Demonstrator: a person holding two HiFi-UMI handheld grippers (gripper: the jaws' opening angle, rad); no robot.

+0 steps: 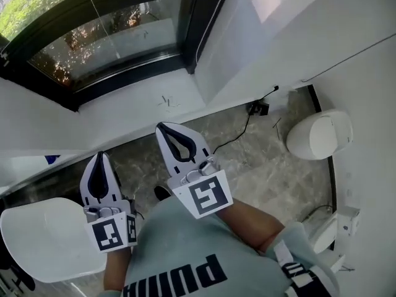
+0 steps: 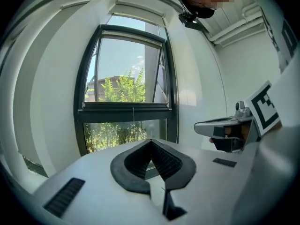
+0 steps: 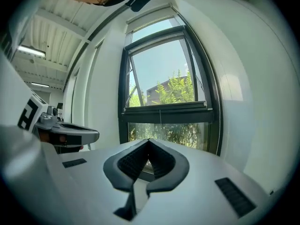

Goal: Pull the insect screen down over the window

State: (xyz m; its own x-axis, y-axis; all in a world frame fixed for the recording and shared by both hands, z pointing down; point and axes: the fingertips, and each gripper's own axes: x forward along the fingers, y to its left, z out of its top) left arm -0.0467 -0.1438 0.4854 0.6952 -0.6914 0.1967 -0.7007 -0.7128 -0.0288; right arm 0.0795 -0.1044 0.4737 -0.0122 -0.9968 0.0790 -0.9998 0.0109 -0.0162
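Now the left white gripper point(image 1: 101, 156) and the right white gripper point(image 1: 164, 127), side by side, both clenched and empty, face the far black-framed window point(image 1: 117, 36), whose thin pull cord point(image 2: 133, 121) hangs from its middle bar.

A: What is the room like?
B: White walls point(image 1: 278, 36), a grey marbled floor point(image 1: 266, 159), and a dark-framed window point(image 1: 111, 36) at eleven o'clock in the head view. Bright daylight and green trees show behind the glass.
A: Any furniture?
B: A white seat point(image 1: 46, 240) at eight o'clock, probably a chair's. A rounded white casing point(image 1: 318, 135) sits at three o'clock. A black cable point(image 1: 247, 124) trails across the floor.
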